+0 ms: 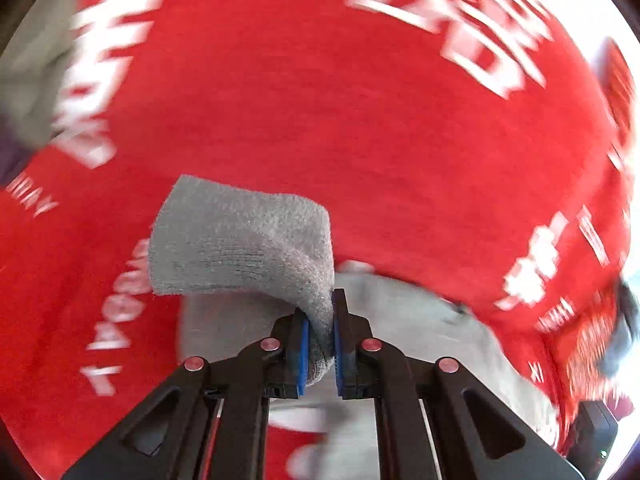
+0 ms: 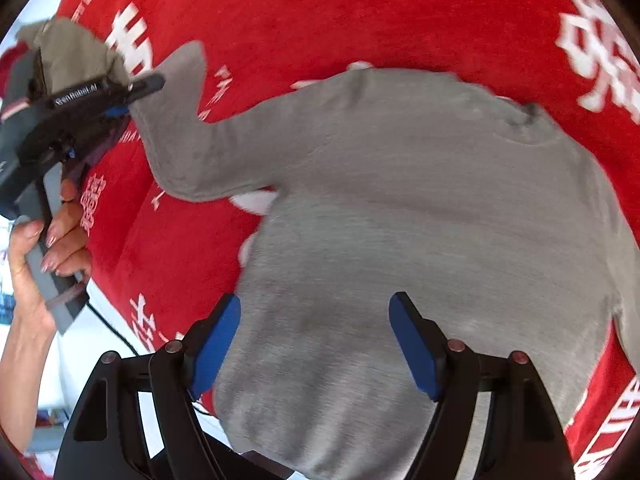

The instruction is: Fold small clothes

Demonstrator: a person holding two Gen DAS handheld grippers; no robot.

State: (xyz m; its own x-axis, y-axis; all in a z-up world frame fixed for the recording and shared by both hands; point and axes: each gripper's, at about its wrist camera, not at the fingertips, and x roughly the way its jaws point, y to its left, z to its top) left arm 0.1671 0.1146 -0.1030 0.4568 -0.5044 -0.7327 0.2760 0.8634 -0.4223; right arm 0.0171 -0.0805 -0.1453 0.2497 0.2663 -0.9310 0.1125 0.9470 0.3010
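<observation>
Two handheld tools are seen, each built of matte black linkage arms joined by round silver-pink pivot screws and tipped with blue ribbed pads. The left tool (image 1: 320, 344) is shown with angular cut-outs in its arms; the right tool (image 2: 316, 344) is built alike. White lettering is carried on a black body with a grey handle, trailed by a thin black cable. Long polished nails are worn on the left hand (image 2: 44, 256).

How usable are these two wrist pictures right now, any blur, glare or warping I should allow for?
Left wrist view: red cloth and its white lettering smear with motion blur, while the left gripper and pinched grey sleeve cuff stay sharp. Right wrist view: milder blur on the grey sweater; blown-out white at the left edge. Both bulge with fisheye distortion.
</observation>
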